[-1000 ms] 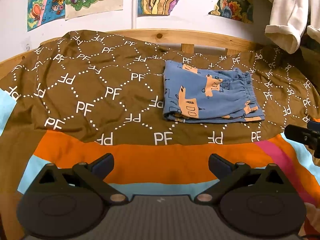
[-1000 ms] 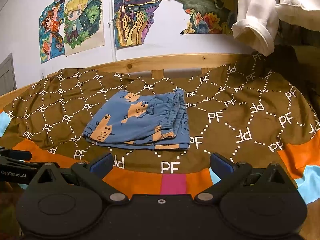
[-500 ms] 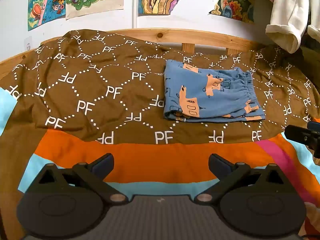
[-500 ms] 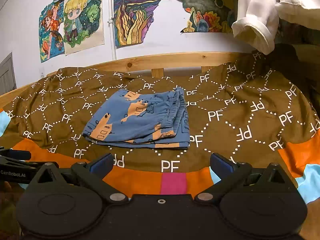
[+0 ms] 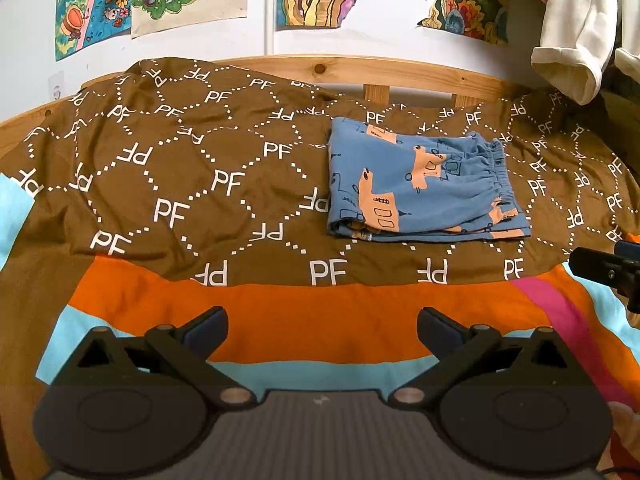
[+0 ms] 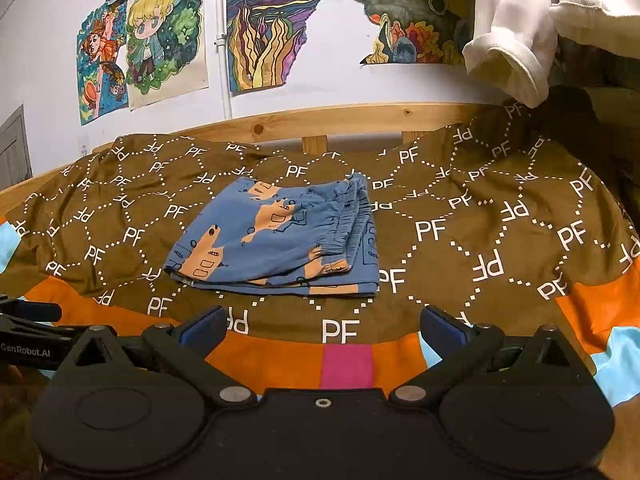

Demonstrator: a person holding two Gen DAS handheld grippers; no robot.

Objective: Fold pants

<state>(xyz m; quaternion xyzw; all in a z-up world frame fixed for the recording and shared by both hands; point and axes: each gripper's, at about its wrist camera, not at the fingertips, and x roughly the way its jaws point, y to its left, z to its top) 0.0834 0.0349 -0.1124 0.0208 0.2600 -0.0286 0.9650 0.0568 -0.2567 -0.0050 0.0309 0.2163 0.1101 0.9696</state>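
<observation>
Lying folded at one o'clock on the bed (image 5: 240,300), the pants (image 5: 420,188) looked finished, so both hand-held grippers (image 5: 322,326) (image 6: 322,326) hung spread and empty.

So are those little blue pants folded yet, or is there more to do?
They look done: the blue pants lie in a compact stacked rectangle on the brown bedspread. Nothing is in hand; the left claw and right claw are both open, short of them. Little seems left.
</observation>
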